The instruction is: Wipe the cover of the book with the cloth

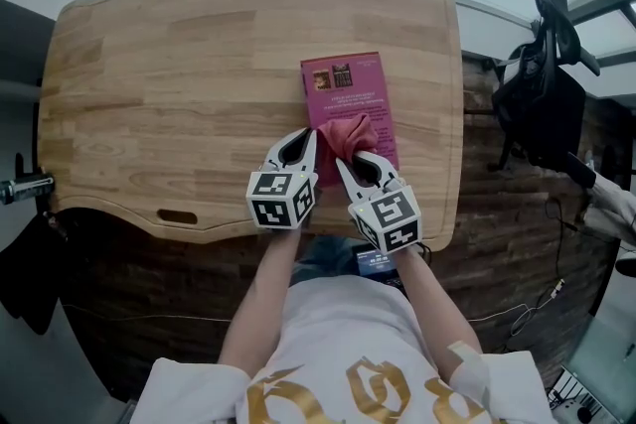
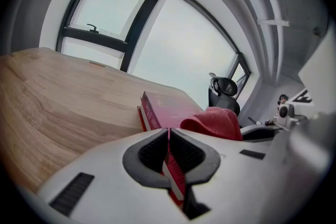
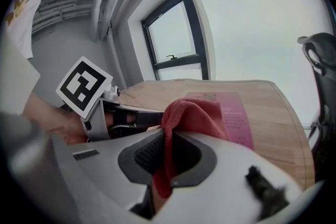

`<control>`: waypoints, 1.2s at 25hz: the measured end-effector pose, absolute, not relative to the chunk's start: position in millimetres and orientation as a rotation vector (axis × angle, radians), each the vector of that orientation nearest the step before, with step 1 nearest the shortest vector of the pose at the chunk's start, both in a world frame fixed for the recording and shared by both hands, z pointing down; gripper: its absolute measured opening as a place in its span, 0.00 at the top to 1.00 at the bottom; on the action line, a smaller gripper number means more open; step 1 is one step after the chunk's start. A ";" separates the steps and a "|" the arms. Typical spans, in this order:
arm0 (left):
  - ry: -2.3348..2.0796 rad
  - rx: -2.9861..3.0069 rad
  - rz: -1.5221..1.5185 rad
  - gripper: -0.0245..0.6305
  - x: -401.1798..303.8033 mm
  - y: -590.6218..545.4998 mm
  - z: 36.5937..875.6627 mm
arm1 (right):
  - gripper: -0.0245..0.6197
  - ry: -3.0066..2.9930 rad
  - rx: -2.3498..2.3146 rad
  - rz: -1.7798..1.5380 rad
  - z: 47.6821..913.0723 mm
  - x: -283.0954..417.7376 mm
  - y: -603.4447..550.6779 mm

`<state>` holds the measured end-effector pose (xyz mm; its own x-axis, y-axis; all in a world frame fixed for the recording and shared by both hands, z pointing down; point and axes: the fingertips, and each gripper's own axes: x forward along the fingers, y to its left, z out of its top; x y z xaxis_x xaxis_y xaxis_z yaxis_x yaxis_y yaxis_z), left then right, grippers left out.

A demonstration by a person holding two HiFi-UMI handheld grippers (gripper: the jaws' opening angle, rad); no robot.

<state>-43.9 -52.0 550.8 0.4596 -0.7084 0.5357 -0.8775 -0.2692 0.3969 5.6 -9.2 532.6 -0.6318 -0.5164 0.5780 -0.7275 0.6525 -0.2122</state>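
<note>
Head view: the book [image 1: 346, 89] lies flat on the tabletop [image 1: 179, 65]. It stretches away ahead of both sets of jaws, with its near end under them.

Left gripper [image 1: 304, 144]: jaws together on the book's near edge. The left gripper view shows red cover and white page block pinched between them.

Right gripper [image 1: 348, 164]: jaws clamped on 1 fold of the red cloth [image 1: 350, 132]. The rest bunches up just ahead of the tips and rests on the cover, just right of the left jaws.

Risks, my judgement:
- The cloth is held by a narrow fold only. A hard drag over the cover could pull it out from between the jaws.
- The cloth is a lump, not spread, so 1 stroke would touch little of the cover.
- The left hold sits at the edge. A push away from the jaws could swing the far end sideways or crease the cover.
- The 2 grippers sit close together, so a sideways stroke risks a knock between them.
</note>
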 end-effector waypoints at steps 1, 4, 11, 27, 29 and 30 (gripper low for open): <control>-1.313 2.049 0.327 0.93 -43.9 -52.1 550.9 | 0.90 -2.393 0.969 0.601 533.1 5.7 -9.6; -1.296 2.046 0.329 0.93 -42.8 -52.3 551.3 | 0.90 -2.377 0.960 0.595 535.1 5.6 -10.0; -1.261 2.043 0.327 0.93 -43.7 -51.5 552.2 | 0.90 -2.333 0.953 0.624 535.9 2.8 -14.4; -1.205 2.036 0.337 0.93 -42.8 -52.8 552.4 | 0.90 -2.287 0.928 0.640 540.8 1.5 -26.8; -1.202 2.034 0.336 0.93 -43.1 -52.8 552.7 | 0.90 -2.286 0.926 0.639 541.0 0.7 -28.8; -1.201 2.034 0.336 0.93 -43.2 -52.6 552.8 | 0.90 -2.285 0.925 0.638 541.3 0.3 -29.5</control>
<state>-43.2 -52.6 552.8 0.5277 -0.6452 0.5525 -0.8381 -0.2899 0.4621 0.3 -29.5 541.3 -0.5867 -0.4550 0.6699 -0.7363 0.6441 -0.2073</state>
